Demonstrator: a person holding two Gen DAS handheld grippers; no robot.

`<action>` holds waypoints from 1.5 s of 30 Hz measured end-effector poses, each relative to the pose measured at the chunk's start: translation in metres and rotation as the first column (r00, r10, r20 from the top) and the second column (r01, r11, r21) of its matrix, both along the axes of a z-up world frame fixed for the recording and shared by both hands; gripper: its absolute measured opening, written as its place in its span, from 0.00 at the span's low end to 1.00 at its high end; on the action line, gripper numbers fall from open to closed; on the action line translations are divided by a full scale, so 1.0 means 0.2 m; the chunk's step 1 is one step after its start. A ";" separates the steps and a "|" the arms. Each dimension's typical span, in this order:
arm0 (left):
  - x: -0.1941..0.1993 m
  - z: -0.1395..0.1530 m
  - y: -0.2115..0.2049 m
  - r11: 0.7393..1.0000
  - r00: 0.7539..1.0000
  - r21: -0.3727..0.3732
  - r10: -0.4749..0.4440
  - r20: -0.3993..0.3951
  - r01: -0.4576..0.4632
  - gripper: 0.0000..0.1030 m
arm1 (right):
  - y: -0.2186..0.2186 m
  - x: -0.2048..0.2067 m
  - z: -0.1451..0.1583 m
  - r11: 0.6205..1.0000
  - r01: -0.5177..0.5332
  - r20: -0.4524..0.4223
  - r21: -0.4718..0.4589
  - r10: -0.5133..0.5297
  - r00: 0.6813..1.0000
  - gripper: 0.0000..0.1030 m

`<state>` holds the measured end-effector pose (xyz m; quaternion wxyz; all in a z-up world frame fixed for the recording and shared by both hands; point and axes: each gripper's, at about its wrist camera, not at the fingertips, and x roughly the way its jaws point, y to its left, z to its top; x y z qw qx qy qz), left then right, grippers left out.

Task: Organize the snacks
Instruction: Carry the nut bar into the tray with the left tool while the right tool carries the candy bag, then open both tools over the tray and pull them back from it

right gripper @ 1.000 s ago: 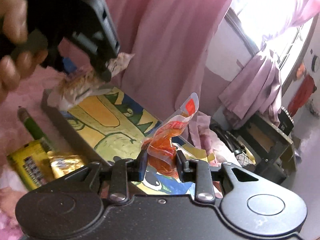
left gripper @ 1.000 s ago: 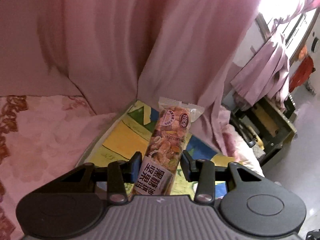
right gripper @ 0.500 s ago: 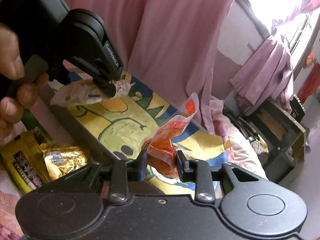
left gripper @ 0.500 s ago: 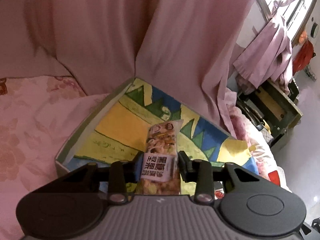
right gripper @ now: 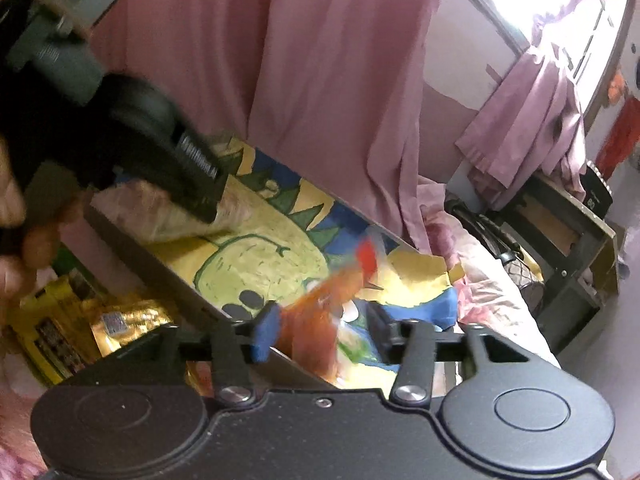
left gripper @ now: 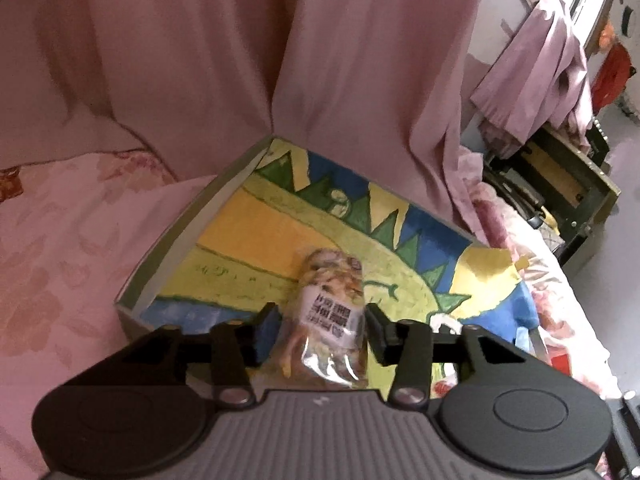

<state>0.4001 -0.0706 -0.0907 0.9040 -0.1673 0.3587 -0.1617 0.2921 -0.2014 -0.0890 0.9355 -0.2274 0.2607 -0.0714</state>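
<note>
My left gripper [left gripper: 322, 332] hangs low over a shallow box [left gripper: 168, 248] lined with a painted cartoon picture. Its jaws are opening, and a clear packet of mixed nuts [left gripper: 332, 300] lies between them on the box floor with a gap at the left pad. In the right wrist view my right gripper [right gripper: 323, 330] is over the near right part of the same box [right gripper: 160, 264]. Its jaws are opening too, and a blurred orange-red packet [right gripper: 316, 320] is slipping loose between them. The left gripper's finger [right gripper: 200, 196] shows at upper left, over the nut packet [right gripper: 240, 210].
A yellow pack [right gripper: 44, 320] and a gold packet [right gripper: 132, 320] lie on the flowered bedspread left of the box. A hand [right gripper: 24, 216] holds the left gripper. Pink curtains [left gripper: 320, 60] hang just behind the box. A dark rack [right gripper: 560, 240] stands at the right.
Both grippers have opened and let go of their packets. The left one sank toward the box, and the nut packet now lies flat. The orange-red packet is tipping over.
</note>
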 end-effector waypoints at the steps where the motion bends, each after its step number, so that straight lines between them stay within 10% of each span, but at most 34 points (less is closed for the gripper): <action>1: -0.01 0.01 0.00 1.000 1.000 0.006 0.008 -0.006 -0.008 0.56 | 0.00 -0.01 0.01 1.000 0.004 0.005 0.010 -0.004 1.000 0.57; 13: -0.35 0.31 0.08 0.992 0.986 0.097 0.068 0.154 -0.084 0.96 | -0.09 -0.32 0.33 0.990 0.016 0.199 0.143 -0.045 0.979 0.96; 24: -0.82 0.53 0.15 0.975 0.953 0.154 0.115 0.279 -0.163 1.00 | -0.16 -0.77 0.57 0.975 0.017 0.316 0.221 -0.088 0.945 0.99; 45: -1.41 0.44 0.11 0.961 0.982 0.275 -0.025 0.186 -0.027 1.00 | -0.26 -1.31 0.55 0.903 0.148 0.089 0.404 -0.199 0.976 0.99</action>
